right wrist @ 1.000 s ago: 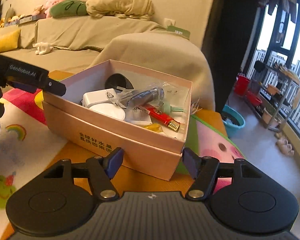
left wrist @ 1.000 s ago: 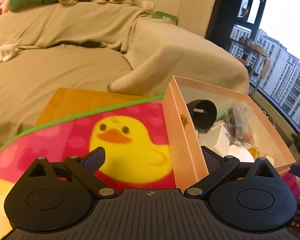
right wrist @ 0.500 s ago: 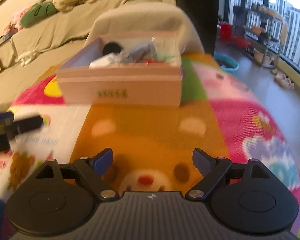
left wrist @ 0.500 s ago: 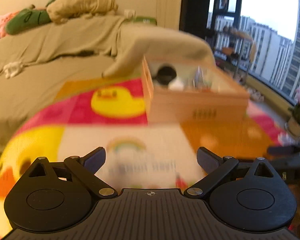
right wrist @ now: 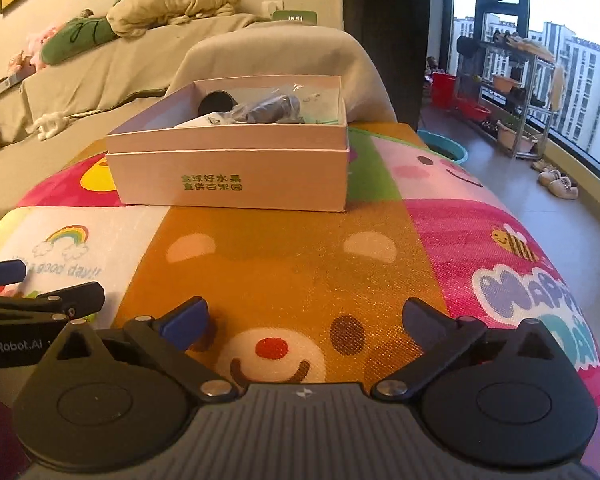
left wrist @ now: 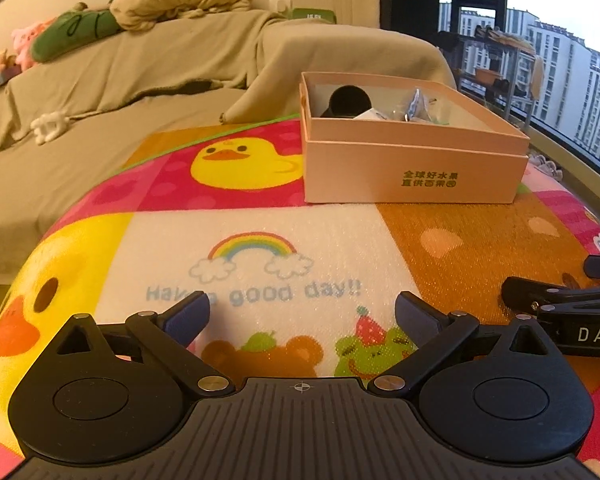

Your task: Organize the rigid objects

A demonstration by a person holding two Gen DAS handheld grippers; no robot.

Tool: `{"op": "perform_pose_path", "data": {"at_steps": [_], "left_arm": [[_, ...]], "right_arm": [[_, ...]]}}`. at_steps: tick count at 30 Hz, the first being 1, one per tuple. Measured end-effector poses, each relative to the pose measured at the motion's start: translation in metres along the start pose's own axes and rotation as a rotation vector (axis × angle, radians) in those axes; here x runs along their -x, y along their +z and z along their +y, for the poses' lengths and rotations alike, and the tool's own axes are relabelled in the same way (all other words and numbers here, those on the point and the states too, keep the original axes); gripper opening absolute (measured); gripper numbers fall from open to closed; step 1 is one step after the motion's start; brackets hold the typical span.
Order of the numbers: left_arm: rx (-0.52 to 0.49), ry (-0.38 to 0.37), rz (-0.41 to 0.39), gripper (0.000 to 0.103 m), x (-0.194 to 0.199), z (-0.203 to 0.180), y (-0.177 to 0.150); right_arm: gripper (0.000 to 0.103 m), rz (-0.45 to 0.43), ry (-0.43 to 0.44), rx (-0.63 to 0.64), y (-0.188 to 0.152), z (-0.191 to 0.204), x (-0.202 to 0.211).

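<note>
On the mat: one pink rectangular cardboard box with green print stands open on one colourful cartoon play mat, well apart from both hand-held grippers.
Box contents: one black round object, one white item, one dark piece in clear plastic wrap; more things are too small to count.
Left hand-held gripper: jaws wide, nothing between them, over the rainbow picture.
Right hand-held gripper: jaws have just been opening and stand wide, nothing between them, over the bear face.
Left view only: two yellow ducks on the mat.
Right view only: one teal basin, one metal rack by the window, slippers on the floor.
Both views: one beige covered sofa.
</note>
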State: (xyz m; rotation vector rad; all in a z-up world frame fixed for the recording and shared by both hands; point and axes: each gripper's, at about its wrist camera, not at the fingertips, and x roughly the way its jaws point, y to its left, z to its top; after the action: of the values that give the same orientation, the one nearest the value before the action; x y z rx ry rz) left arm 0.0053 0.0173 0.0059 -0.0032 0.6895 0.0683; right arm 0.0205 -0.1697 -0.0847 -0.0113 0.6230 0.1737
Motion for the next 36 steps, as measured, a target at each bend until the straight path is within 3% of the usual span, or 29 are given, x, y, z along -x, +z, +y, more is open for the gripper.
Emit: {"op": "perform_pose_path", "data": {"at_steps": [36], "left_arm": [[0.004,-0.002,-0.003,0.102,-0.0047,0.0017,0.0012]], "right_arm": [[0.103,-0.006,-0.023,-0.006,0.0007,-0.0001,-0.0017]]}}
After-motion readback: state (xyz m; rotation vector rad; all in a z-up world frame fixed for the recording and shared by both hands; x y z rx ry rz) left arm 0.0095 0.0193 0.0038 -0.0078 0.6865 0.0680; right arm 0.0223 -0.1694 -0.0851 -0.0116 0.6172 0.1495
